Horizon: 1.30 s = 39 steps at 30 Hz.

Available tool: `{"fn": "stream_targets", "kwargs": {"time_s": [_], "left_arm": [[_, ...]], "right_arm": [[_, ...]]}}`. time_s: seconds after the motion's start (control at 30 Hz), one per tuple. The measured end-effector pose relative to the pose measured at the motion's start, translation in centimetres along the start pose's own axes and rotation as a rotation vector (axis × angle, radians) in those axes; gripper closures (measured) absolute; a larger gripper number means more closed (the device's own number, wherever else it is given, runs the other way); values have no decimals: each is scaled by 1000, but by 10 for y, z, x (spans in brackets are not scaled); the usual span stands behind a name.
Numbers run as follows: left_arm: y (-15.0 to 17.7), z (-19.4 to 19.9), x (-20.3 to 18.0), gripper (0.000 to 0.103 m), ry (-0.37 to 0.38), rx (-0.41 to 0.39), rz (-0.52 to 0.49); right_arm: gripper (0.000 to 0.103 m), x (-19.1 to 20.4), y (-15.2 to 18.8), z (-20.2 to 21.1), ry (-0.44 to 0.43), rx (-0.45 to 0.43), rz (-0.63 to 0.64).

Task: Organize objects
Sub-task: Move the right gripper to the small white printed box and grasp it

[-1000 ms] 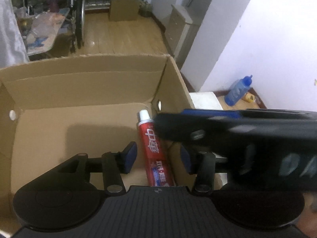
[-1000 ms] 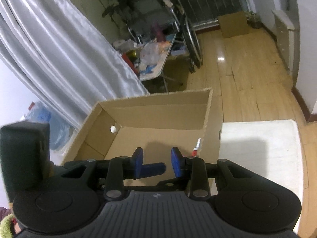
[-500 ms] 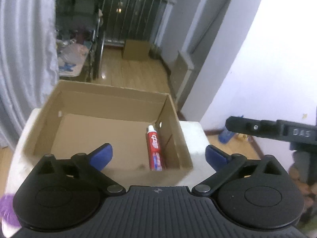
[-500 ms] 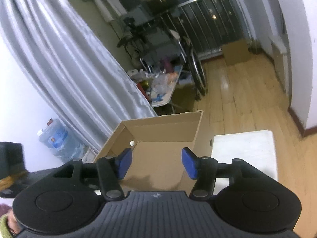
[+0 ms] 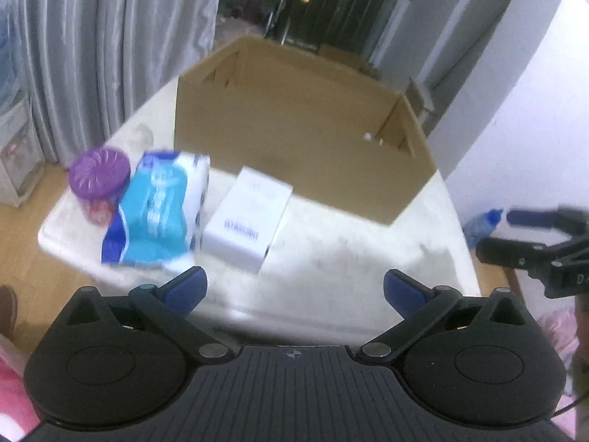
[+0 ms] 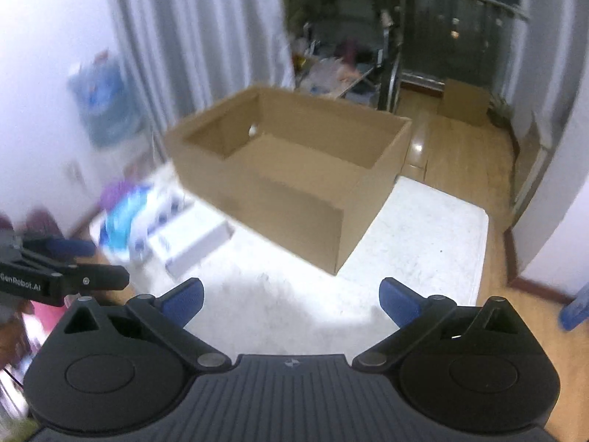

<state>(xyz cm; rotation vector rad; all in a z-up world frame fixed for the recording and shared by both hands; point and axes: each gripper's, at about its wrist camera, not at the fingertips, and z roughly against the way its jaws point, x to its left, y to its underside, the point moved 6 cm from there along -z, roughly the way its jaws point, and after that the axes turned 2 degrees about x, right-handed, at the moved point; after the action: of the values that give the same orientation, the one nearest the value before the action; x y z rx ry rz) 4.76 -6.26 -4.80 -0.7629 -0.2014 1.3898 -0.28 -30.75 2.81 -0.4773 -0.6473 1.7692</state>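
On the white table (image 5: 331, 258), left to right, are sitting a purple-lidded jar (image 5: 99, 180), a blue tissue pack (image 5: 158, 213), a white box (image 5: 250, 217) and an open cardboard box (image 5: 294, 129). The left gripper (image 5: 294, 289) is standing spread wide, holding nothing. The right gripper (image 6: 291, 294), jaws just opening, is gripping nothing. Only the right view is showing the cardboard box's bare floor.

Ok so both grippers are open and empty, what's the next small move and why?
Probably bring the left gripper forward over the white box: it lies nearest, outside the cardboard box, beside the tissue pack, and nothing is between either gripper's fingers.
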Motion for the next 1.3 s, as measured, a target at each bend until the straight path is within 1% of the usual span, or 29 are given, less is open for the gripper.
{"fn": "stream_targets", "kwargs": {"time_s": [0.07,0.13,0.2,0.27,0.37,0.47,0.6,0.67,0.7,0.77,0.8,0.97,1.0,1.07,1.2,1.3], "left_arm": [[5,1,4,0,16,12,19],[6,4,8,0,38,-7,36],[9,8,13,0,38,-43,31],[12,13,14,0,1,-89,2],[15,17,12,0,-60,-129,-55],[16,12,9,0,-105,-139,-94],[18,0,3,0,-138,-130,-152],[19,-7,1,0,-145,-131,-172],[19,-12,1,1,-148,-134,-181],[21,-17,-1,2,-154,-142,-209],[21,-20,-2,4,-155,-139,-221],[21,-34,-2,13,-116,-109,-233],[20,-37,-1,18,-114,-103,-233],[17,-42,1,23,-113,-91,-227],[14,-51,7,29,-98,-64,-204],[14,-57,9,31,-89,-44,-199]], "right_arm": [[0,17,0,2,3,-17,63],[0,30,-5,-1,-7,-25,94],[0,39,-10,-5,-26,-25,105],[0,45,-14,-5,-39,-39,108],[0,50,-20,-2,-76,-105,105],[0,52,-26,-3,-167,-161,64],[0,50,-36,-26,-310,-136,-75],[0,52,-40,-39,-340,-132,-110],[0,55,-42,-47,-343,-136,-110],[6,63,-45,-61,-332,-134,-93],[7,67,-47,-71,-328,-128,-80],[31,76,-51,-108,-285,-101,-52],[32,76,-52,-115,-277,-94,-50],[34,76,-53,-126,-265,-88,-42],[36,74,-54,-145,-266,-60,-45],[36,74,-54,-154,-262,-43,-45]]}}
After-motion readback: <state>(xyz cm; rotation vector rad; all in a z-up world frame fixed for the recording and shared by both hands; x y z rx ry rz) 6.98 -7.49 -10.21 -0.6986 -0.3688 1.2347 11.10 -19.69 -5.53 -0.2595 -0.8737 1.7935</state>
